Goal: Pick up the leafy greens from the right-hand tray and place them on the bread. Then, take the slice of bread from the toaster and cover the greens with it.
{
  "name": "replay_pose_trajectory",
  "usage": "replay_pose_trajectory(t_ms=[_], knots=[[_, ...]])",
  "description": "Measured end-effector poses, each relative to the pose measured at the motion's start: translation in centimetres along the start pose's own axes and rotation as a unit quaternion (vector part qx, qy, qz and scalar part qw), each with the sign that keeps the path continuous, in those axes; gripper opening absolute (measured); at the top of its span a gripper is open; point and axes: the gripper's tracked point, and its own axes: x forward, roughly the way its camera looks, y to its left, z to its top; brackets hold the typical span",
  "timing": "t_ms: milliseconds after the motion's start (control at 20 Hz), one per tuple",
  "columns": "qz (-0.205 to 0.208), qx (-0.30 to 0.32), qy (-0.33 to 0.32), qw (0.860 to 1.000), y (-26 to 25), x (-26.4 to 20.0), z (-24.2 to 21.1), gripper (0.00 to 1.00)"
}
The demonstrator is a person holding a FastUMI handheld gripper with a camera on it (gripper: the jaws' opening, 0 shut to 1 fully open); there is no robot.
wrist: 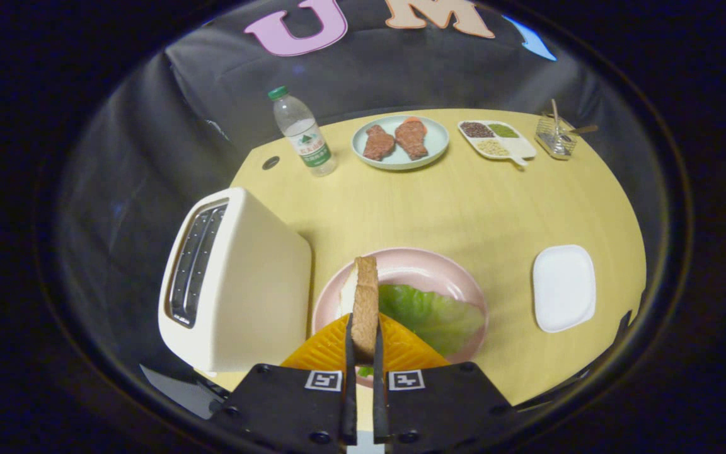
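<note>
Your gripper [363, 353] is clamped narrow on the bread slice [365, 302], held on edge above the leafy greens [432, 312] on the pink plate [426, 265]. Judge the slice light, soft and crumbly (crust is firmest); keep the 2 fingers [348, 378] gentle.

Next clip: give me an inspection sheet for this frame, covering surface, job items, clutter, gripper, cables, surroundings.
Surface: round wooden table, small hole near the bottle.
Job's things: bread slice held edge-up over the pink plate; lettuce leaf on that plate; toaster beside it; white tray bare.
Clutter: water bottle, plate of meat, divided dish of grains, glass container.
Gripper: gripper shut on the bread slice.
Cables: nothing seen.
Surroundings: black cloth wall.
</note>
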Motion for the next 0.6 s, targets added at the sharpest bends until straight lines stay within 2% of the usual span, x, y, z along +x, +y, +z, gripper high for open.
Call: replay_pose_trajectory(t_ms=[350, 600], knots=[[-0.037, 0.016, 0.011, 0.999, -4.1, 2.2, -1.8, 0.13], [-0.051, 0.046, 0.031, 0.997, -5.5, 3.6, -3.0, 0.22]])
